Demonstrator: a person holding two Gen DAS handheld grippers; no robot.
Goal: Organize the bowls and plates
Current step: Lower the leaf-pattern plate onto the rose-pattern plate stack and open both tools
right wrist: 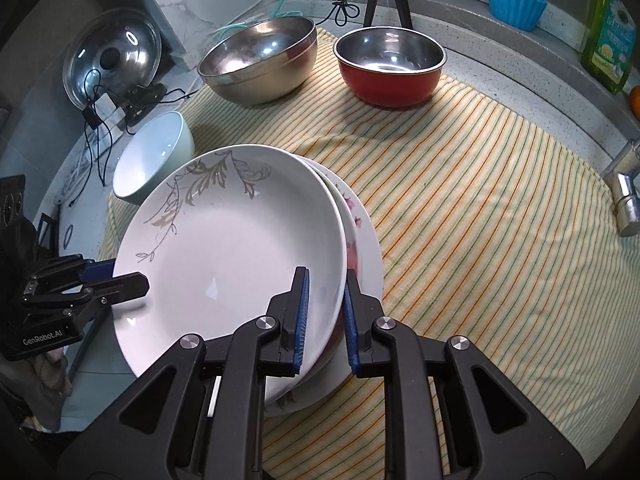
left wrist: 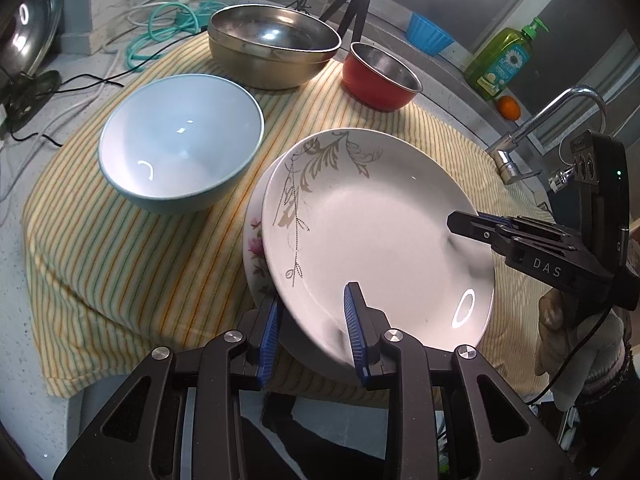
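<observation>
A white plate with a grey leaf pattern (left wrist: 380,220) (right wrist: 232,240) is tilted over a pink-flowered plate (left wrist: 254,248) (right wrist: 362,232) on the striped cloth (left wrist: 120,260) (right wrist: 480,220). My left gripper (left wrist: 313,294) (right wrist: 128,276) is shut on the leaf plate's near rim. My right gripper (right wrist: 325,272) (left wrist: 460,220) is shut on its opposite rim, one finger between the two plates. A light blue bowl (left wrist: 180,140) (right wrist: 148,160) sits left of the plates. A large steel bowl (left wrist: 272,48) (right wrist: 260,60) and a red bowl (left wrist: 380,76) (right wrist: 390,72) stand at the back.
A faucet (left wrist: 540,132) (right wrist: 624,192) rises at the cloth's right edge. Dish soap (left wrist: 504,60), an orange (left wrist: 509,107) and a blue cup (left wrist: 428,34) line the ledge behind. A tripod (left wrist: 356,0), cables and a pot lid (right wrist: 112,64) crowd the back left.
</observation>
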